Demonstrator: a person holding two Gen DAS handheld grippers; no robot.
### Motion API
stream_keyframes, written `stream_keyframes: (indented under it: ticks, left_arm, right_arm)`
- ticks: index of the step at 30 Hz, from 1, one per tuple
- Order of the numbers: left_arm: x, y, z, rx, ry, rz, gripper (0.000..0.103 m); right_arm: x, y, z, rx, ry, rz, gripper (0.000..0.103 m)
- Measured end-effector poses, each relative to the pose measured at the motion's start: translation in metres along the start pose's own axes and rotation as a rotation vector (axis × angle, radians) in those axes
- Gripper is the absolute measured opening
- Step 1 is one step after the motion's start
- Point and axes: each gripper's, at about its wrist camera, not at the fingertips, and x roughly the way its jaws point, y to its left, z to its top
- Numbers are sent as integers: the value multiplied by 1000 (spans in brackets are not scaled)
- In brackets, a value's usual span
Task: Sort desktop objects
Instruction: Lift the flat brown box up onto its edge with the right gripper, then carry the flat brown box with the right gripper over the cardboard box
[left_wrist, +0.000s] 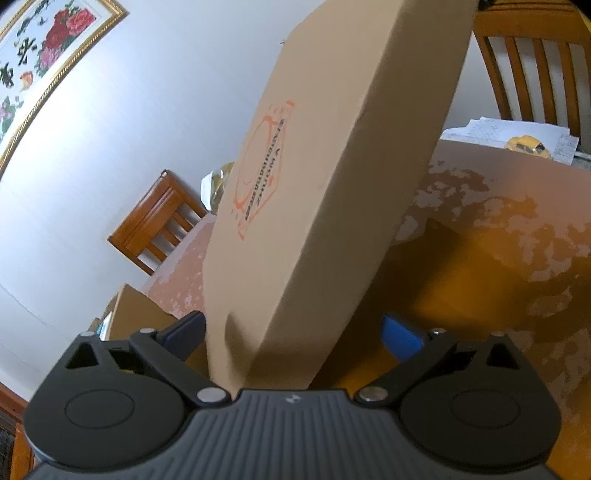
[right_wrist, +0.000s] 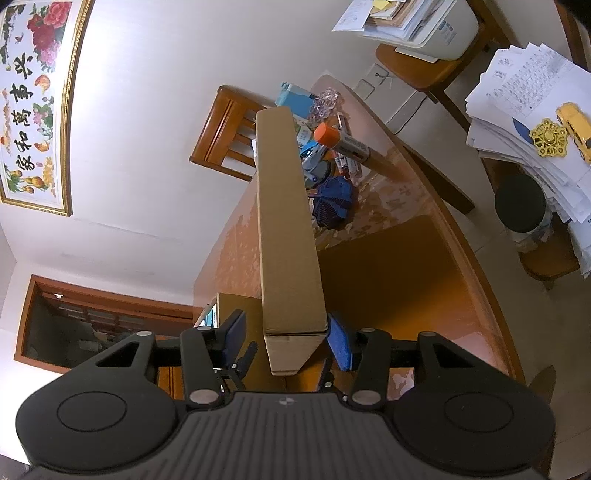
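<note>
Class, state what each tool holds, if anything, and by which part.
The right tool grips the flat cardboard box across its narrow near end. The left tool straddles its lower corner, not yet clamped.

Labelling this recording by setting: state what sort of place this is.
Probably a home dining room: a gold-framed floral embroidery picture on the wall, wooden slat-back chairs, and a worn reddish wooden table.

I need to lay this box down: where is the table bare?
Bare table lies right of the box, out to the curved edge. The far end is crowded: a marker, pens, blue clutter.
</note>
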Motion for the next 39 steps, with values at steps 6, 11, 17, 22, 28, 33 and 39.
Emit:
stream_keyframes:
  ticks: [6,11,17,22,28,33,39]
  left_arm:
    - [7,0,0,31,-12,54,57]
    - [4,-2,0,32,-24,64,57]
    - [-4,-2,-1,19,-55,70,56]
    - [0,6,-2,-6,-67,62,56]
    - [0,10,-3,-20,-64,52,56]
    - [0,11,-4,-18,-61,50,56]
    - [1,8,-5,0,-51,53,57]
  right_arm:
    - [-2,-4,1,13,-4,10,56]
    - [-4,-6,2,21,-12,20,56]
    - [-2,-4,6,10,-16,22,69]
    - [6,-3,17,-2,-10,26,70]
    - [22,-3,41,-26,11,-1,72]
    - [37,9,67,-103,52,-68,72]
    - [51,35,84,-219,109,-164,51]
